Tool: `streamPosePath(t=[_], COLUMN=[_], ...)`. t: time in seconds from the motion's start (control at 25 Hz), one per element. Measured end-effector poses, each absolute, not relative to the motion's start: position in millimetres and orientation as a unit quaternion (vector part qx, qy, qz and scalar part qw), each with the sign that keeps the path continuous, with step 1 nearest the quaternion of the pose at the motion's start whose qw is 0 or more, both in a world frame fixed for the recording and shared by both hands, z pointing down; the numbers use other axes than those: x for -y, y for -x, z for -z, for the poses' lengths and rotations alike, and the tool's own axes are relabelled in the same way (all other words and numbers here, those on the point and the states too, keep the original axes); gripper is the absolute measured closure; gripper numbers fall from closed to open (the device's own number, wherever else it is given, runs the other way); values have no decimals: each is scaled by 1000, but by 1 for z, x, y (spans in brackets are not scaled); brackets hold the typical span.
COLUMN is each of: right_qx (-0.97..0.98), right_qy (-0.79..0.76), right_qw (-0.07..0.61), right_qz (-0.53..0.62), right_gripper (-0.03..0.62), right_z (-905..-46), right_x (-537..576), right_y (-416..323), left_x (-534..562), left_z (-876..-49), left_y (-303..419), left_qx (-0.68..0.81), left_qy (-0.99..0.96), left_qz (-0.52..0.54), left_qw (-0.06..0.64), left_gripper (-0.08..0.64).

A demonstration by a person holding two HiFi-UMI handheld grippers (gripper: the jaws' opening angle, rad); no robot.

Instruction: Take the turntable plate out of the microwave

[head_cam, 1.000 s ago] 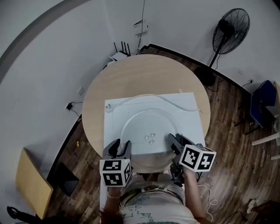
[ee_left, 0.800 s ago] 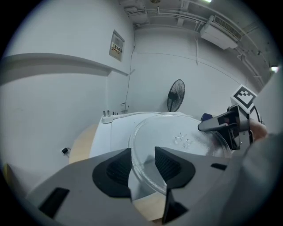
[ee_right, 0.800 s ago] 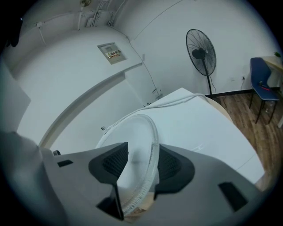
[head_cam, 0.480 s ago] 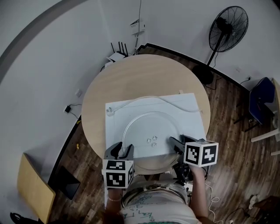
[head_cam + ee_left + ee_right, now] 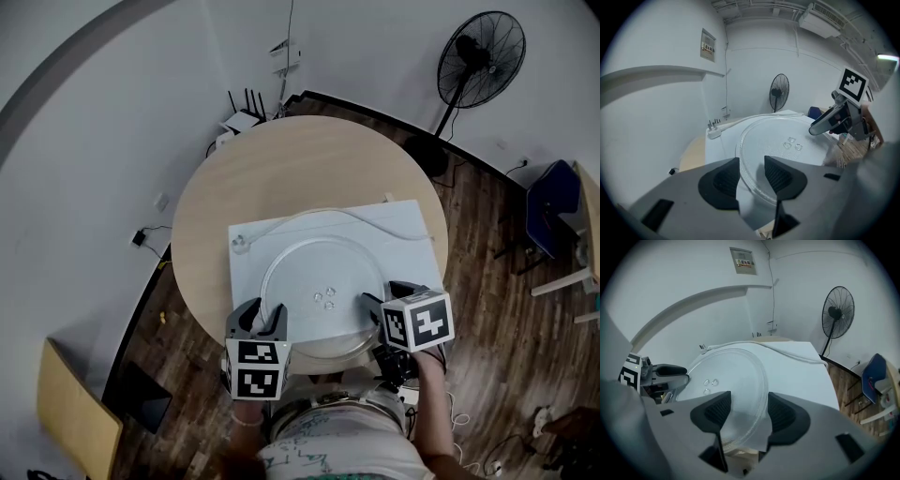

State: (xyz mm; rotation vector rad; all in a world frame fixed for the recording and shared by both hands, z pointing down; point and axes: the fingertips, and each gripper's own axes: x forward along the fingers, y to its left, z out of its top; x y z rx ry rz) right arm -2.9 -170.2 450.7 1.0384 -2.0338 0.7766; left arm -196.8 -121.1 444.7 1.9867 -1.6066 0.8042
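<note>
- Plainly found a clear round glass turntable plate (image 5: 314, 267) lying flat on a smooth white rectangular top (image 5: 412, 230), outside any oven cavity, its near edge seemingly jutting past that top toward the person.
- Saw the left tongs (image 5: 751, 176) at the plate's near-left rim, pads a middling gap apart, the thin rim running between them with no pad visibly pressing the glass.
- Saw the right tongs (image 5: 747, 413) at the near-right rim, jaws having just been opening and spread about as wide as they go, the rim between them but untouched.
- Judged the plate to stretch away ahead of both tongs, round and so without a long axis, neither hand clearly the nearer.
- Judged the removal itself as good as done, with only a re-grip at those two rim points needed for any further carry.
- Noted a thin white cable (image 5: 375, 217) with its plug draped across the far part of the white top.
- Noted a round pale wooden worktop (image 5: 281, 159) under that top.
- Took in white walls, a dark wood floor (image 5: 487, 309), a black pedestal fan (image 5: 481, 61) and a blue chair (image 5: 546, 211) well apart from the worktop.
</note>
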Motion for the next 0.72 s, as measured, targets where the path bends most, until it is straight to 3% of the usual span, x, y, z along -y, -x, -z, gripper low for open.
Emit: streamPosePath(t=[0.4, 0.72], right_qx=[810, 844], right_qy=[-404, -410], right_qw=[324, 257], right_qz=[-276, -233], right_gripper=[353, 364], right_z=[-450, -427], right_x=[164, 151], right_y=[0, -5], left_x=[121, 97], left_z=[-436, -408], left_y=[204, 200], left_qx=[585, 582], left_qy=[-741, -776], left_qz=[-258, -134], left_qw=[205, 203], left_gripper=[390, 390])
